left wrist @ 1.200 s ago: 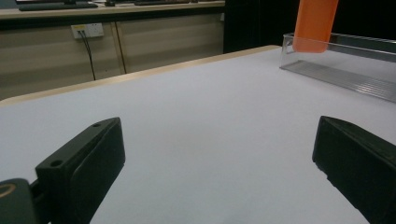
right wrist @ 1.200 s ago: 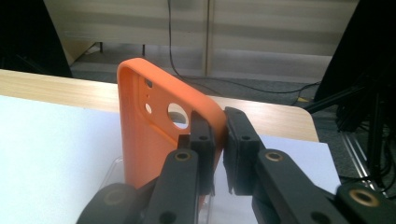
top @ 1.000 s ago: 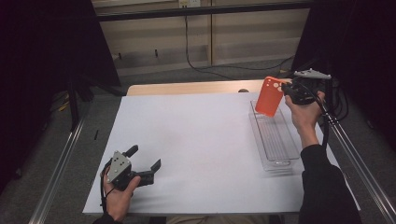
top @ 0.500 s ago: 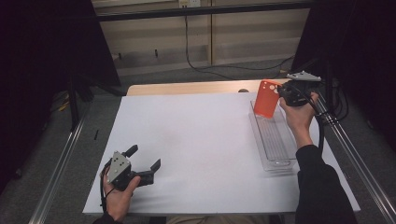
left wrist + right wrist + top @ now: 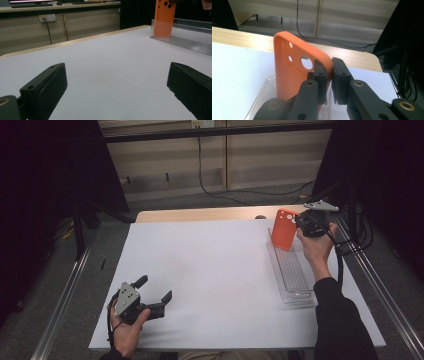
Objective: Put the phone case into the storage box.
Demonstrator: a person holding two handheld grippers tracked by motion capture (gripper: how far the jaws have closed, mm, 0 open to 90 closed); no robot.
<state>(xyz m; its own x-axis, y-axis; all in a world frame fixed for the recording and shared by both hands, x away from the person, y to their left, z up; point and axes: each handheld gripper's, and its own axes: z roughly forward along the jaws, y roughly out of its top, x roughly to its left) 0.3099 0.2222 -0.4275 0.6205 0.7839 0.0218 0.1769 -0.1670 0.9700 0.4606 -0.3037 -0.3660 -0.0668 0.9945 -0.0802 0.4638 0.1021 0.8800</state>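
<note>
Lowering: you pinch the orange rubbery phone case (image 5: 283, 229) upright in the right gripper (image 5: 329, 72); ease it into the clear ridged plastic tray (image 5: 295, 292).
Left gripper (image 5: 154, 290): released, idle; keep it parked.

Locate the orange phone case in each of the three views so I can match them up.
High view: the orange phone case stands upright at upper right, over the far end of the clear tray, pinched by the right gripper.
Left gripper view: top right, its lower end inside the tray.
Right gripper view: centre, one edge clamped between the jaws.
Shared landmark: the clear tray on the white table sheet.
</note>
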